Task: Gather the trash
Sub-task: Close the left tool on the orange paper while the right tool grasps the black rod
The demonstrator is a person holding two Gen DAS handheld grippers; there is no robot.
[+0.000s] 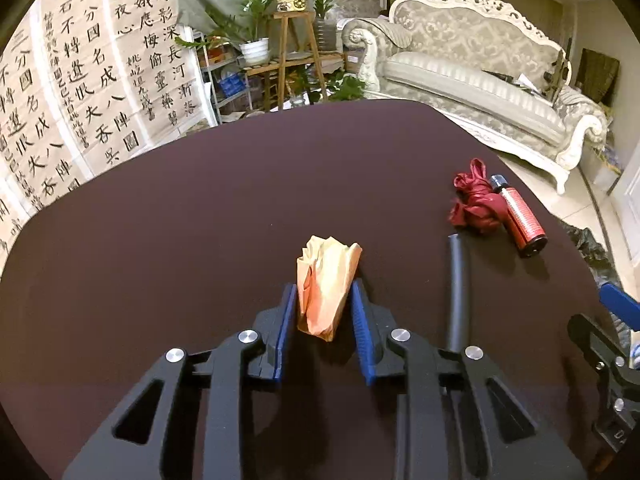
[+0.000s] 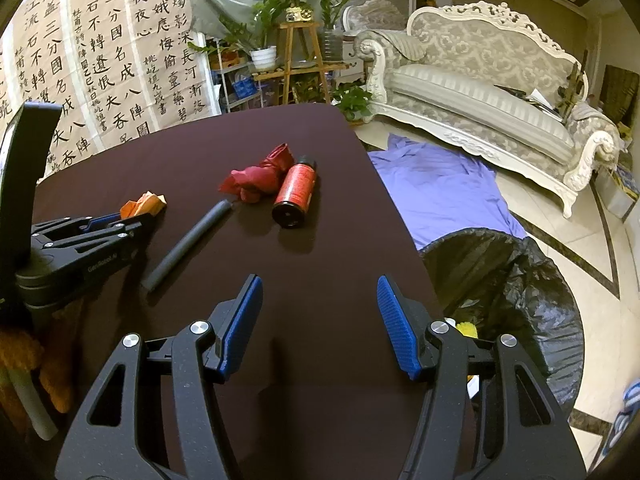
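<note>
A crumpled orange paper wad (image 1: pixel 326 284) stands on the dark brown table (image 1: pixel 240 200). My left gripper (image 1: pixel 324 286) has its blue pads pressed against both sides of the wad. In the right wrist view the same wad (image 2: pixel 146 202) pokes out beyond the left gripper (image 2: pixel 132 218). My right gripper (image 2: pixel 319 280) is open and empty above the table's near right part. Farther back lie a dark grey tube (image 2: pixel 188 240), a crumpled red wrapper (image 2: pixel 256 180) and a red spray can (image 2: pixel 294 192) on its side.
A black trash bag (image 2: pixel 512 280) gapes open on the floor just past the table's right edge, with a purple cloth (image 2: pixel 440 192) beyond it. A pale ornate sofa (image 2: pixel 480 92) and potted plants (image 2: pixel 280 12) stand behind the table.
</note>
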